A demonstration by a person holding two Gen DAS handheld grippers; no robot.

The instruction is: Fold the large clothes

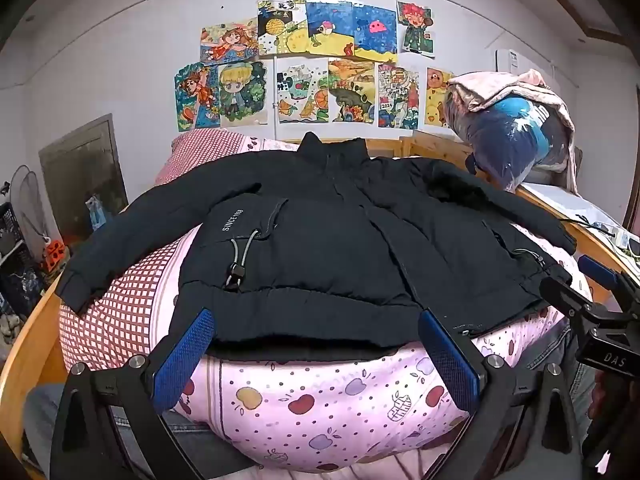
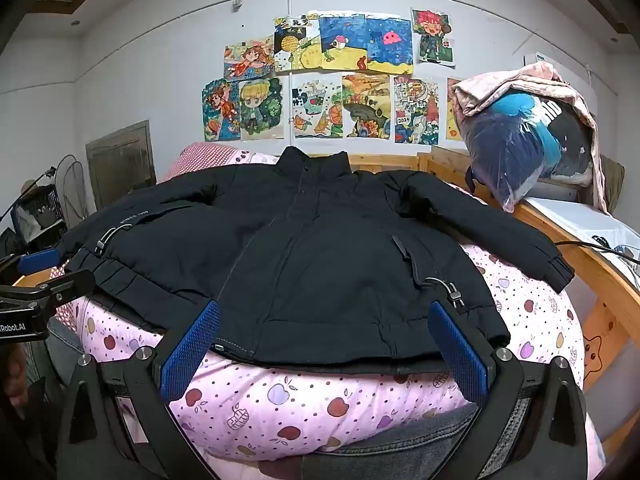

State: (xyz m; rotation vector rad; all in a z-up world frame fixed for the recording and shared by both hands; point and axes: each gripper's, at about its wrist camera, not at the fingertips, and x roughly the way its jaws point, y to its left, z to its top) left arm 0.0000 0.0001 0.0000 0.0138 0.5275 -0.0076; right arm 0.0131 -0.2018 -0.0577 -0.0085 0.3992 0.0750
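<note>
Hovering spread at the hem of the jacket, both tools must next pinch it to begin folding.

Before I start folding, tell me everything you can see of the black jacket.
The black jacket is a padded, matte-fabric coat lying front-up and closed on the pink apple-print bedding, collar toward the wall, both sleeves spread outward. It has a stand-up collar, a centre placket, grey toggle cords near the hem and white "SINCE" lettering on one side. Unfolded. Both grippers hover open at its hem, apparently not touching it.
</note>
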